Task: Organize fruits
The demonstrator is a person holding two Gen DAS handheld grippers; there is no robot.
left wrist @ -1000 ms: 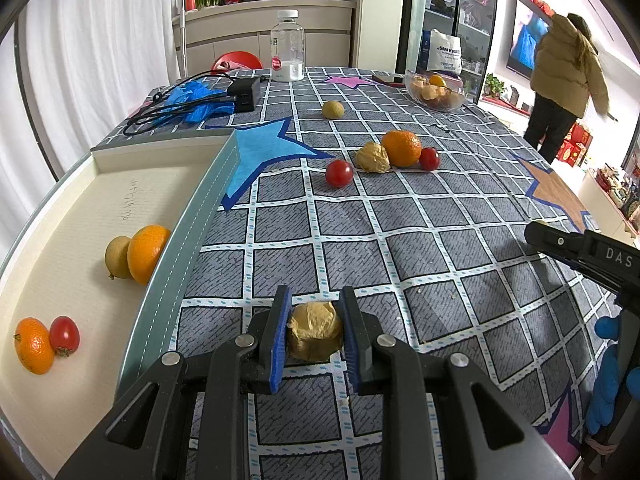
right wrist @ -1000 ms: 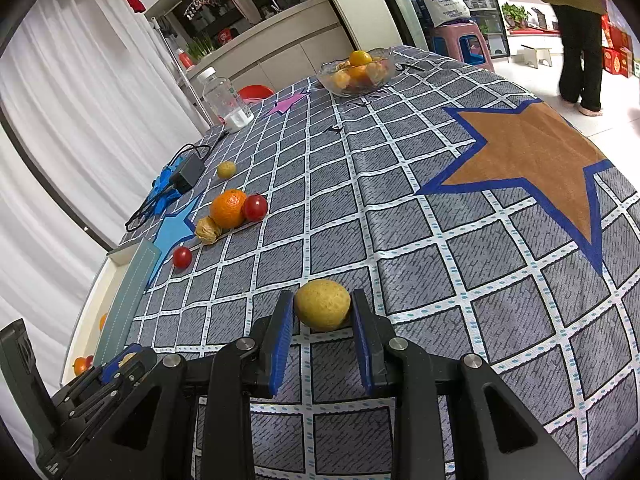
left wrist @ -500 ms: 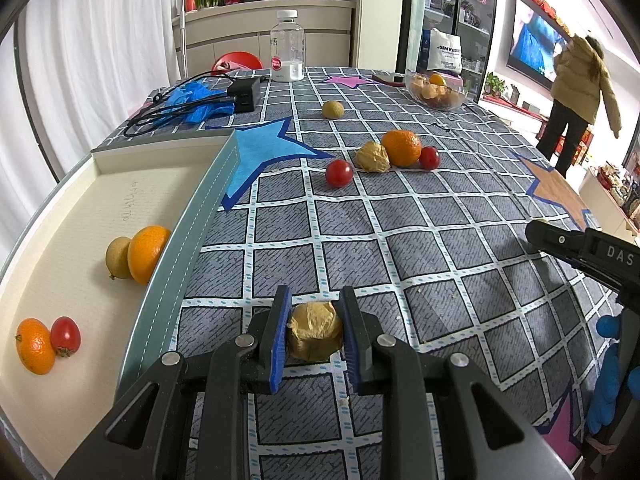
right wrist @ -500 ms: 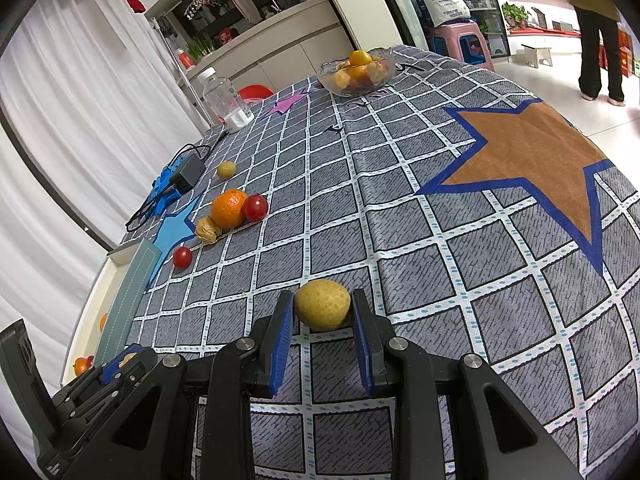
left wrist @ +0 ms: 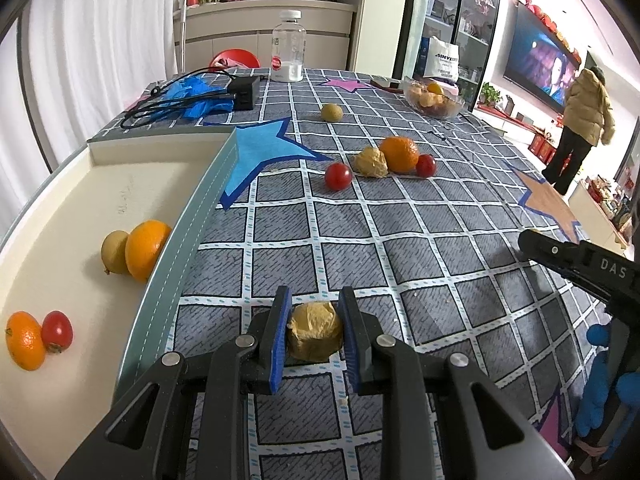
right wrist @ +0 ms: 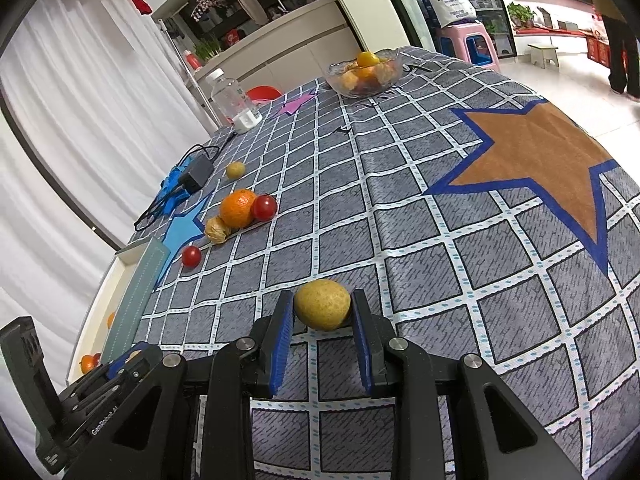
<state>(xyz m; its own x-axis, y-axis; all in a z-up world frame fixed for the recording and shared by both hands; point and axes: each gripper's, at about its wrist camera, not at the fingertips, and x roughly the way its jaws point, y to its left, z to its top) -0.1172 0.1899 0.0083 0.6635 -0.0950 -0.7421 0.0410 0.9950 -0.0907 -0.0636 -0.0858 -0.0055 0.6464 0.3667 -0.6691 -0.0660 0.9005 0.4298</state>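
The left gripper (left wrist: 314,338) is squeezing a papery husked fruit (left wrist: 315,336) low over the tablecloth (left wrist: 400,240), beside the tray (left wrist: 188,224). It is looking light and crushable (the husk is probably tearing easily), so a gentle grip across the middle seems best. The right gripper (right wrist: 323,334) is clamping a firm yellow round fruit (right wrist: 322,309).

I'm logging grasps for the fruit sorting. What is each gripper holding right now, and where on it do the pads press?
The left gripper clamps the papery husked fruit by its two sides. The right gripper clamps the yellow-green round fruit by its two sides.
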